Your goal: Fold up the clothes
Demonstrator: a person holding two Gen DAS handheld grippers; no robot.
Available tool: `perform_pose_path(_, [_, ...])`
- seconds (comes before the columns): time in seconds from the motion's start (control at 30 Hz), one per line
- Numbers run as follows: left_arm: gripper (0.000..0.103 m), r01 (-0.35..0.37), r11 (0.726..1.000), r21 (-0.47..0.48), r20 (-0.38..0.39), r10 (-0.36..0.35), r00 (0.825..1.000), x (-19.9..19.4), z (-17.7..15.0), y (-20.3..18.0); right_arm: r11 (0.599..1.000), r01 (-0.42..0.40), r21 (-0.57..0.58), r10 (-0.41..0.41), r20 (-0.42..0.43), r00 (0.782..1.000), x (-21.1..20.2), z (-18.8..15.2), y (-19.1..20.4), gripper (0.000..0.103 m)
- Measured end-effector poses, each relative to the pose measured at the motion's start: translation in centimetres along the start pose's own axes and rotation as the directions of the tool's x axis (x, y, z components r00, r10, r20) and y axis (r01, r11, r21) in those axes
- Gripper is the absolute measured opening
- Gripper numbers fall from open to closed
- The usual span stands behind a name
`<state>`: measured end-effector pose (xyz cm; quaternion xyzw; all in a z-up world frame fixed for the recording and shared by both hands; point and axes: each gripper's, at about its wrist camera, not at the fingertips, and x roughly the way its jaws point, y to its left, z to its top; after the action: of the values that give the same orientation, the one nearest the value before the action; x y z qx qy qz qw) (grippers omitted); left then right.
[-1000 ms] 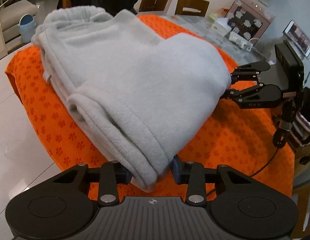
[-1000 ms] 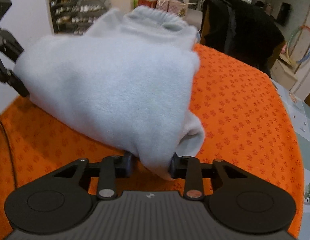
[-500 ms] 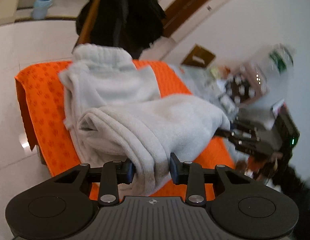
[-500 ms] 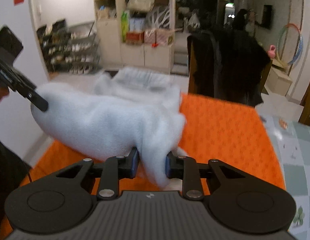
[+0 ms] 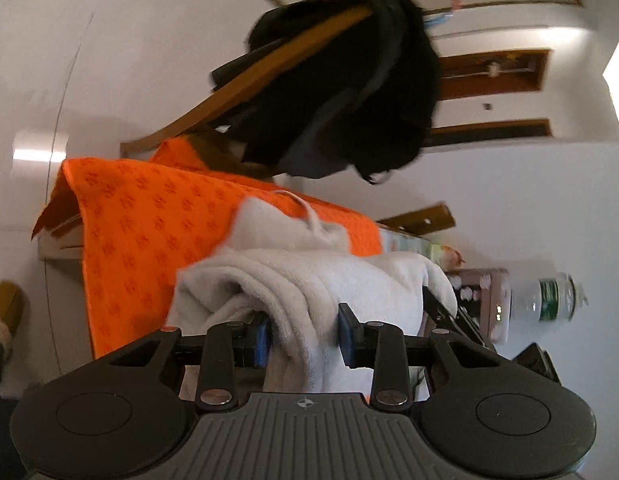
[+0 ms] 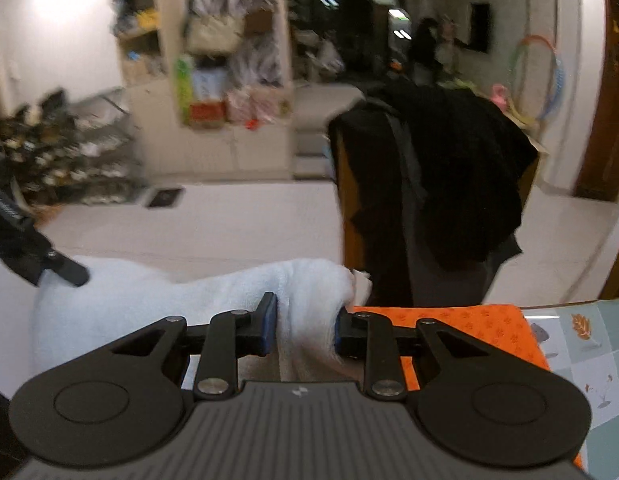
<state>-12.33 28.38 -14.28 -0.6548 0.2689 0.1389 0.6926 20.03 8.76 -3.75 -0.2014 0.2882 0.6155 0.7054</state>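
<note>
A light grey fleece garment lies folded on an orange paw-print cloth, its far end with a drawstring loop resting flat. My left gripper is shut on a thick fold of one near corner. My right gripper is shut on the other corner of the same garment, held up above the orange cloth. The left wrist view is rolled sideways. Each gripper shows in the other's view: the right gripper's fingers at the garment's right edge, the left gripper's fingers at its left edge.
A wooden chair draped with a black coat stands just beyond the table's far edge, also in the left wrist view. A leaf-patterned tablecloth continues right of the orange cloth. A water bottle and a small box stand at the table's end.
Both grippers have lifted the gripped end of the garment off the cloth and carried it towards the waistband end. The left wrist has rolled sideways. The right gripper has risen.
</note>
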Motion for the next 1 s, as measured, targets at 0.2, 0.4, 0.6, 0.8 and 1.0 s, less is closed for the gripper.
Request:
perform_pose_path(0.2, [0.035,0.018,0.988,-0.155,-0.081,-0.031,0.996,2.8,4.5,3.4,0.988,0.154,-0.017,-0.155,-0.077,0.985,7.3,1.4,1.7,0.035])
perform_pose_path(0.4, [0.035,0.011,0.982,-0.190,-0.161,-0.042,0.986,3.8,6.2,3.7,0.968,0.224,0.112,-0.215,-0.094,0.972,7.1,2.6,1.7,0.044])
perform_pose_path(0.6, [0.035,-0.003,0.982,-0.191,-0.205,-0.037,0.978,4.0,7.3,4.1,0.942,0.295,0.159,-0.281,-0.105,0.954,1.3,2.8,5.1,0.068])
perform_pose_path(0.8, [0.037,-0.014,0.988,-0.153,-0.223,-0.020,0.975,3.7,7.4,3.6,0.942,0.261,0.213,-0.243,-0.108,0.964,-1.7,-0.3,10.8,0.068])
perform_pose_path(1.0, [0.043,-0.013,0.997,-0.078,-0.264,-0.009,0.964,2.2,6.8,2.0,0.951,0.229,0.209,-0.207,-0.120,0.971,1.4,-2.2,14.2,0.067])
